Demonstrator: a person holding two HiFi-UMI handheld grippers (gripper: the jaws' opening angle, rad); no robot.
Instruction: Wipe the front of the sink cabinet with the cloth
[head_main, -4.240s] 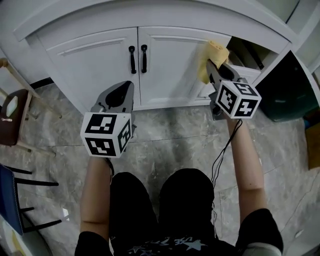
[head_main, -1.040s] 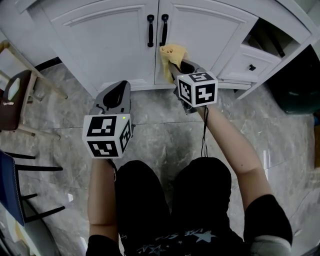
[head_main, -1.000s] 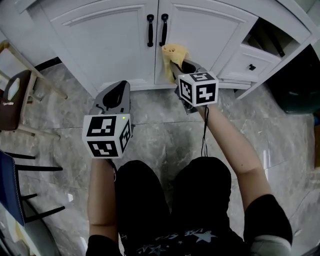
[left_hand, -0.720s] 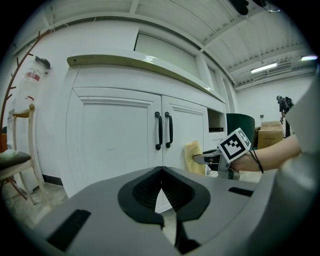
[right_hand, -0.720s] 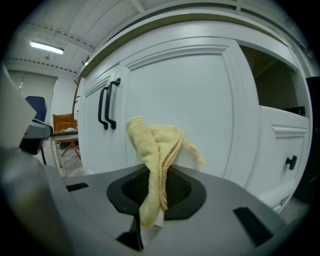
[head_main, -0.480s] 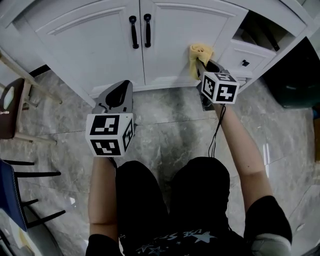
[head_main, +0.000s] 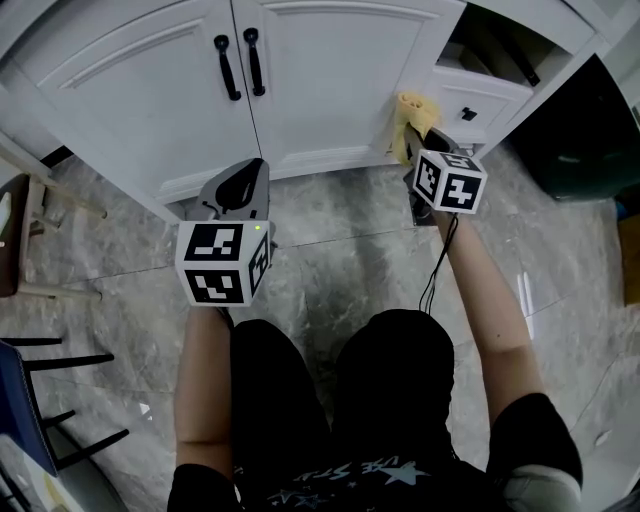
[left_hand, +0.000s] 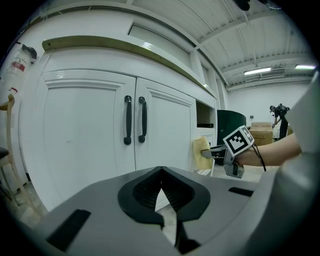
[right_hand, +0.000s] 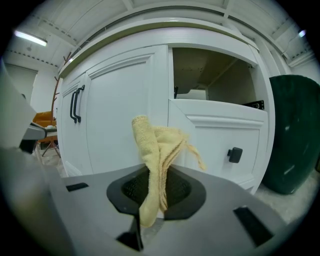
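The white sink cabinet (head_main: 330, 80) has two doors with black handles (head_main: 240, 62) and a small drawer (head_main: 470, 100) at the right. My right gripper (head_main: 418, 140) is shut on a yellow cloth (head_main: 407, 118). It holds the cloth against the cabinet front, low on the right door's edge beside the drawer. In the right gripper view the cloth (right_hand: 156, 150) stands up folded out of my right gripper (right_hand: 156, 202), in front of the door and the drawer knob (right_hand: 234, 154). My left gripper (head_main: 240, 185) hangs shut and empty over the floor, short of the left door (left_hand: 85, 135).
Above the drawer is an open compartment (right_hand: 210, 75). A dark green bin (right_hand: 295, 140) stands right of the cabinet. A wooden chair (head_main: 15, 240) and a blue item with black legs (head_main: 25, 420) are on the left. The floor is grey marble tile (head_main: 340, 250).
My right gripper has carried the cloth rightward across the right door, from beside the handles to the edge by the drawer. The left gripper has stayed where it was.
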